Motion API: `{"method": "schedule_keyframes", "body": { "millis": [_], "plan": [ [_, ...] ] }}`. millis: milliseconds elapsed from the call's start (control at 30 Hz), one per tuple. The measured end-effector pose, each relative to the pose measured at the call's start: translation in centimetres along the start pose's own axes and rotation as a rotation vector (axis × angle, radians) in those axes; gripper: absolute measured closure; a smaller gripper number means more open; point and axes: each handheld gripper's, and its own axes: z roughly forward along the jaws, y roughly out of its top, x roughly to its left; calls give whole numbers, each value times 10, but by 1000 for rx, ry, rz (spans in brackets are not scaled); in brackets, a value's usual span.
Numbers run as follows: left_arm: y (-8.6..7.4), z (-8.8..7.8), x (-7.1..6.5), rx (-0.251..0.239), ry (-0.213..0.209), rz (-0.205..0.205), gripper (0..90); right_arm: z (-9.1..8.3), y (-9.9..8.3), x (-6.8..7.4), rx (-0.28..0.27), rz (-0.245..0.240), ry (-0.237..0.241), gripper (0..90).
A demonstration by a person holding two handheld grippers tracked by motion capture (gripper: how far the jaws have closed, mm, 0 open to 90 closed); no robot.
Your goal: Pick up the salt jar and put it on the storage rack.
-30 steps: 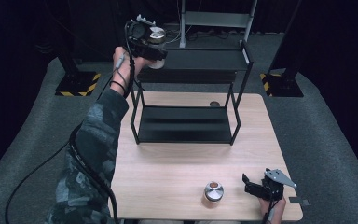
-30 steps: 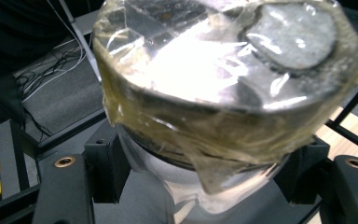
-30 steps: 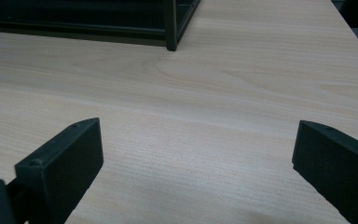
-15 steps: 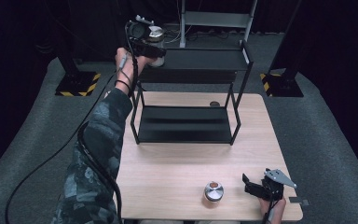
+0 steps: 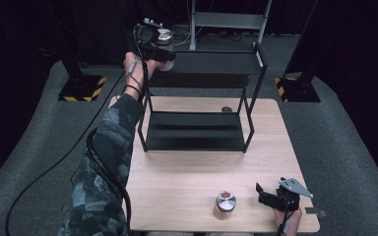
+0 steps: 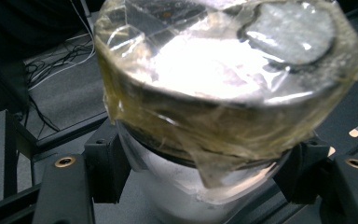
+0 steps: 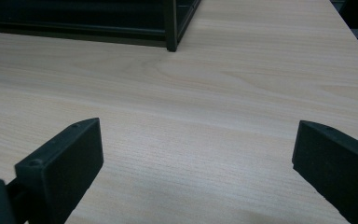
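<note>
I'm holding a jar (image 6: 223, 93) in the left gripper (image 5: 153, 43), its jaws pinching the white body from both sides just under the lid. The lid end is wrapped in yellowish clear tape and catching a strong glare, and I can't tell what's inside. My left arm (image 5: 109, 147) is reaching far forward and up, camo sleeve stretched out, putting the jar at the left end of the top shelf of the black rack (image 5: 197, 132). I can't tell whether it's touching the shelf. A second jar (image 5: 225, 201) with a silver lid is standing on the wooden table (image 5: 177, 177) near the front edge, contents also hidden. The right gripper (image 5: 274, 196) is sitting low at the front right corner of the table, just beside that second jar and apart from it, jaws spread wide with nothing between them but bare tabletop.
</note>
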Motion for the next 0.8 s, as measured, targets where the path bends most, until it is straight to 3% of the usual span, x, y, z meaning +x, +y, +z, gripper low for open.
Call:
{"method": "schedule_keyframes", "body": {
  "millis": [167, 800],
  "plan": [
    [-6, 4, 4, -24, -9, -40, 305, 0, 0, 0, 1, -1, -1, 6],
    [-7, 14, -4, -50, 13, -51, 304, 0, 0, 0, 2, 0, 2, 6]
  ]
}}
